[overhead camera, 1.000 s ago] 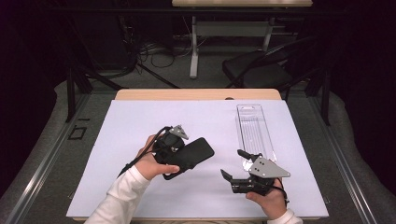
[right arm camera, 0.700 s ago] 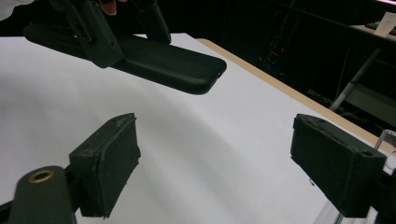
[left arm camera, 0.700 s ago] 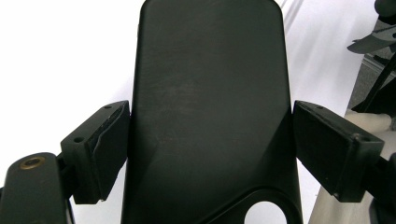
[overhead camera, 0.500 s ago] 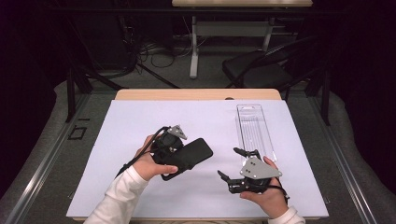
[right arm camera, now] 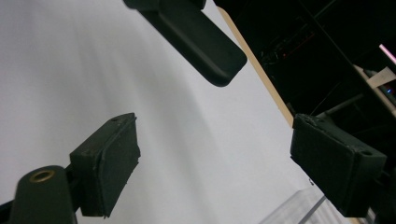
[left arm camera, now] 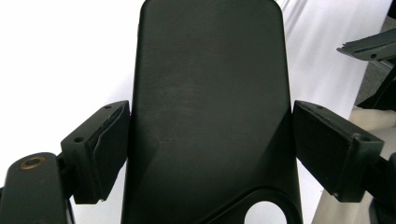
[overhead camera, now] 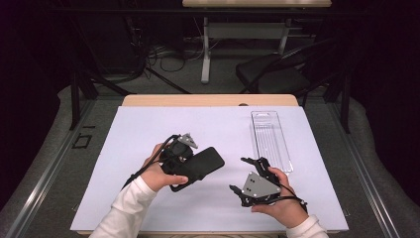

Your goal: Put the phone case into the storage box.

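Observation:
A flat black case (overhead camera: 204,163) with rounded corners sticks out to the right of my left gripper (overhead camera: 185,168), which is shut across its width just above the white mat. In the left gripper view the case (left arm camera: 210,84) spans the gap between both pads, and a round hole shows at its near end. My right gripper (overhead camera: 238,174) hangs to the right of the case, apart from it, jaws open and pointing left. In the right gripper view the open jaws (right arm camera: 215,163) hold nothing, and the case's end (right arm camera: 196,32) floats beyond them.
A white mat (overhead camera: 148,129) covers the wooden table. A clear plastic tray (overhead camera: 270,139) lies lengthwise at the right, just behind my right hand, and its corner (right arm camera: 299,210) shows in the right gripper view. Dark floor, a chair and cables lie beyond the far edge.
My right gripper has lifted a little, shifted left and rolled, so its grey plate now faces up and left. The left gripper and the case have stayed put.

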The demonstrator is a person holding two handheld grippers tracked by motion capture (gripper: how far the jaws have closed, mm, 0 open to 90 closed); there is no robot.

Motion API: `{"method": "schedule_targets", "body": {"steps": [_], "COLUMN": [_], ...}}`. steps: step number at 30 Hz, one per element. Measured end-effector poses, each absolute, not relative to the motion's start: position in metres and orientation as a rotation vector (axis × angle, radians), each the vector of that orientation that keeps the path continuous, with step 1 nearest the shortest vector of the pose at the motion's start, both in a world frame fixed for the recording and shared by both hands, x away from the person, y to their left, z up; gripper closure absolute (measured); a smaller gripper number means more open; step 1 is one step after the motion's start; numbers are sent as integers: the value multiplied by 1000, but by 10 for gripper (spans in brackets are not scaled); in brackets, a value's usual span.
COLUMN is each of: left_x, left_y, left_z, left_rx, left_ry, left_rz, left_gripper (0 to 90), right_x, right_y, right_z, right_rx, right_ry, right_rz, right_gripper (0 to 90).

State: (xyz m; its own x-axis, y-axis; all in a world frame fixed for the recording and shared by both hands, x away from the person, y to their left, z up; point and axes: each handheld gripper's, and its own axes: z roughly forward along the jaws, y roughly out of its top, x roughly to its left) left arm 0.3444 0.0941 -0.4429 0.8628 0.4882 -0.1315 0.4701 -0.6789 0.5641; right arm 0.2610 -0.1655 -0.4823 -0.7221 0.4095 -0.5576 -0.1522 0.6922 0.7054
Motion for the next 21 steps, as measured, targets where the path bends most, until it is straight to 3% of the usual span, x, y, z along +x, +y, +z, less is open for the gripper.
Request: {"method": "schedule_targets", "body": {"steps": [21], "left_x": [350], "left_y": [99], "left_z": [-447], "left_rx": [2426], "left_ry": [728], "left_rz": [32], "left_gripper": [148], "right_x": [261], "right_y": [-138], "right_z": [-486], "right_rx": [-140], "right_ry": [2069], "right_rz": [726], "right_gripper": [186]}}
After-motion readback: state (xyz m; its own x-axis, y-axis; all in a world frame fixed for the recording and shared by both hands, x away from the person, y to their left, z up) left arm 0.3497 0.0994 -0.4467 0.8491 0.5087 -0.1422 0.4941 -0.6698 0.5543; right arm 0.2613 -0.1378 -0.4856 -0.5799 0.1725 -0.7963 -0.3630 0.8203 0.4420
